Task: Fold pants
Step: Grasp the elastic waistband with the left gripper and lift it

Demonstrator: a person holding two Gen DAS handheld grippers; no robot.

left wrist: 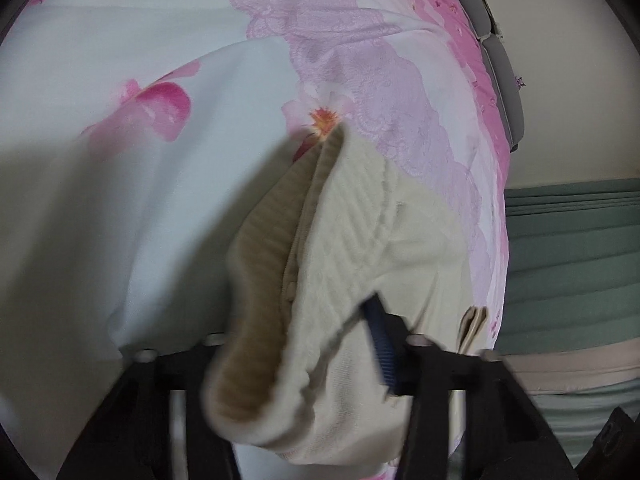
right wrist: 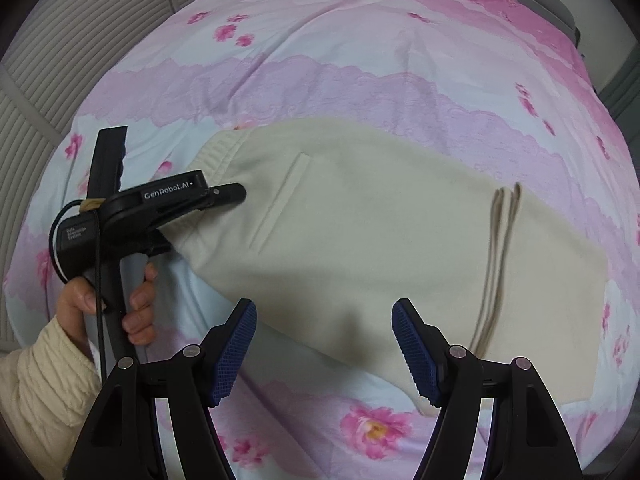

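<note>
Your right gripper [right wrist: 324,352] is spread wide with nothing between its blue pads [right wrist: 234,354], hovering just over the near edge of the cream pants [right wrist: 360,248]. Those pants are lying flat across the pink floral bedspread [right wrist: 360,80], folded over with layered edges stacked toward the right end. On the left side, your left gripper [right wrist: 230,194] is clamped onto the ribbed waistband [left wrist: 264,280], and its own camera shows that fabric bunched up and lifted right against the lens, so the grip looks solid. Your left hand [right wrist: 120,300] wraps the handle, cream knit sleeve [right wrist: 44,392] at the wrist. Beyond the bed there's a louvered panel [right wrist: 80,40].
</note>
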